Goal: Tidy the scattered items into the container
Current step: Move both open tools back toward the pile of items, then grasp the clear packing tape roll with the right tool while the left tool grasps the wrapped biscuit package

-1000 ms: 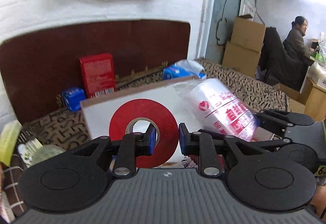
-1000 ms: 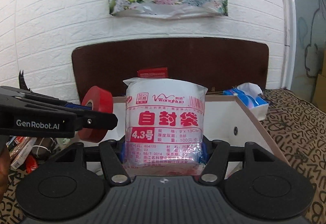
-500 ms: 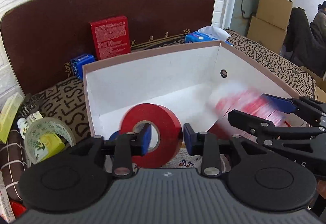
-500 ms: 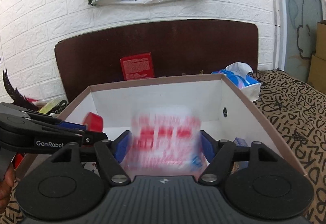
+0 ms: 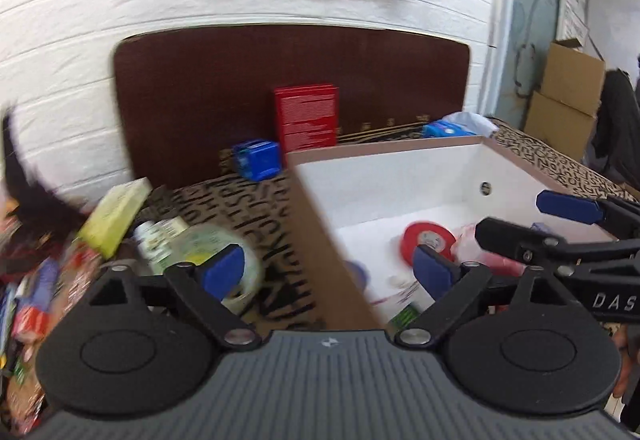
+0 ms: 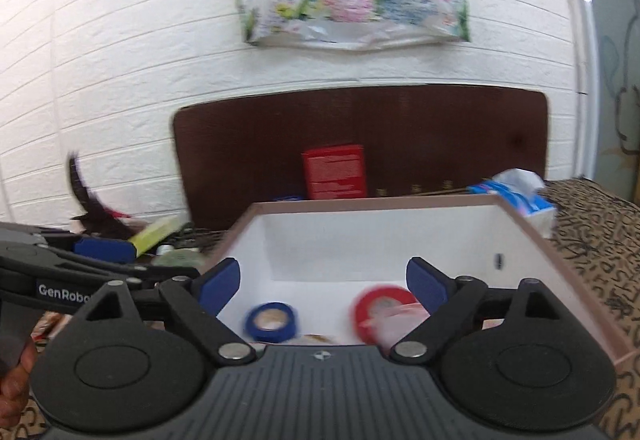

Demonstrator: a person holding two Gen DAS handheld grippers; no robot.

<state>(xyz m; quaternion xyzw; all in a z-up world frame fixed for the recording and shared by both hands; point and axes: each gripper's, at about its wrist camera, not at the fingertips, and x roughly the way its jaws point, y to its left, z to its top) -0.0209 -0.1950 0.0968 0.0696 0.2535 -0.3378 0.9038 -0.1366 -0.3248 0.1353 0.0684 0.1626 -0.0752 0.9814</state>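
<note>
While both grippers (image 5: 328,268) (image 6: 322,280) gape empty, red tape (image 6: 380,306) lies inside box (image 6: 532,240), clutter (image 5: 120,216) alongside.

Cluttered storeroom-like workroom: white brick wall (image 6: 120,80), stacked cardboard boxes (image 5: 568,96).

matt white cardboard box (image 6: 400,240), glossy red tape roll (image 6: 378,304), patterned cloth cover (image 5: 248,200).

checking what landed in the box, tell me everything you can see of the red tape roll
The red tape roll is a glossy red ring with a pale core, lying roughly flat on the white floor of the box. A clear plastic packet partly overlaps its near side. A blue tape roll lies apart to its left. Neither gripper touches it.
</note>
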